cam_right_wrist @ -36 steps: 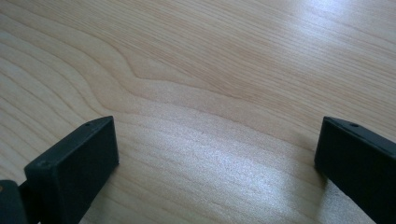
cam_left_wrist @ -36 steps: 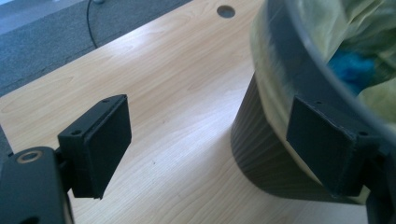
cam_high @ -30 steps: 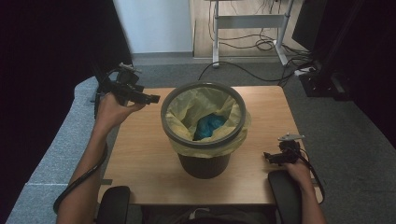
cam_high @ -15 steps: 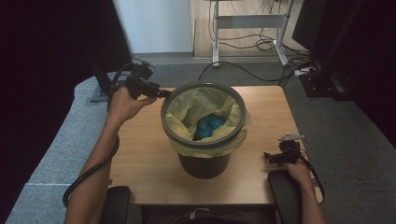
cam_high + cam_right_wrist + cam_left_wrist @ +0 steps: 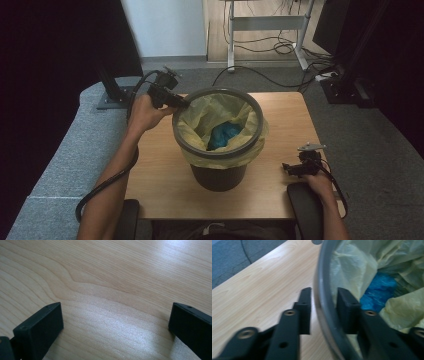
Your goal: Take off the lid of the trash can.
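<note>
A dark bin (image 5: 218,177) with a grey ring rim (image 5: 218,152) stands mid-table, lined with a yellow bag (image 5: 200,120) that holds something blue (image 5: 225,135). My left gripper (image 5: 182,104) is at the bin's far-left edge. In the left gripper view its jaws (image 5: 324,307) straddle the grey ring (image 5: 322,290), one outside and one inside against the bag (image 5: 352,262). They have just been closing, and a thin strip of table still shows beside the outer jaw. My right gripper (image 5: 286,167) rests low at the table's near right, jaws wide apart (image 5: 116,312) over bare wood.
The wooden table (image 5: 280,115) has free surface around the bin. Grey carpet lies left and right of it. A desk frame (image 5: 270,22) with cables stands at the back, and a dark stand foot (image 5: 112,95) sits at the left.
My left hand moved right from beyond the table's left side to the bin rim, and its jaws now sit over the grey ring. The right hand stayed put.
</note>
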`<state>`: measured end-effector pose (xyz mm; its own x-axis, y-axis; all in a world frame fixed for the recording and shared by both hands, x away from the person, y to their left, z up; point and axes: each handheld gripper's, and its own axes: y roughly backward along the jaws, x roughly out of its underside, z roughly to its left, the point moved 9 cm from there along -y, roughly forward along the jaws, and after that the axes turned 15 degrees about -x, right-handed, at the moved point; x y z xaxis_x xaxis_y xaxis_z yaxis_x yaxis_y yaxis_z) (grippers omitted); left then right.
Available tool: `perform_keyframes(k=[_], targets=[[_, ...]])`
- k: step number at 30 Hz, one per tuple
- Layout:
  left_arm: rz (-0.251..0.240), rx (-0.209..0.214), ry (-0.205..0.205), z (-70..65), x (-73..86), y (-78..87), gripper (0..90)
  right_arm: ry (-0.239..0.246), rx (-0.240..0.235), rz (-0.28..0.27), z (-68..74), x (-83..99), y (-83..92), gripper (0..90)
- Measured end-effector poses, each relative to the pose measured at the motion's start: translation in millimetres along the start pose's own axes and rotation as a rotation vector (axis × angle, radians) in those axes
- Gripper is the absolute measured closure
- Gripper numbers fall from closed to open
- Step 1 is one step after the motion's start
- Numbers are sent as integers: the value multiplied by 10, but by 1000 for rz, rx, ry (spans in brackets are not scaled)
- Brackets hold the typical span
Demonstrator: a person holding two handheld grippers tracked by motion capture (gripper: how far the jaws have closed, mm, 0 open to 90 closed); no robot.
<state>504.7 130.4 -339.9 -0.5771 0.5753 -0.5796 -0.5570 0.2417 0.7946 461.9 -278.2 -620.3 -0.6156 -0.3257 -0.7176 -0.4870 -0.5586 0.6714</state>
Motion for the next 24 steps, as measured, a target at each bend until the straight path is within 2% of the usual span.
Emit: perform_keyframes(k=[4, 10, 12, 24], targets=[[7, -3, 30, 2, -17, 8, 731, 1, 0, 0, 0, 0, 0, 0], [-10, 7, 81, 36, -57, 19, 773, 0, 0, 0, 0, 0, 0, 0], [-13, 40, 97, 33, -61, 48, 776, 0, 0, 0, 0, 0, 0, 0], [-26, 36, 131, 181, 9, 209, 778, 0, -1, 0, 1, -3, -4, 0]])
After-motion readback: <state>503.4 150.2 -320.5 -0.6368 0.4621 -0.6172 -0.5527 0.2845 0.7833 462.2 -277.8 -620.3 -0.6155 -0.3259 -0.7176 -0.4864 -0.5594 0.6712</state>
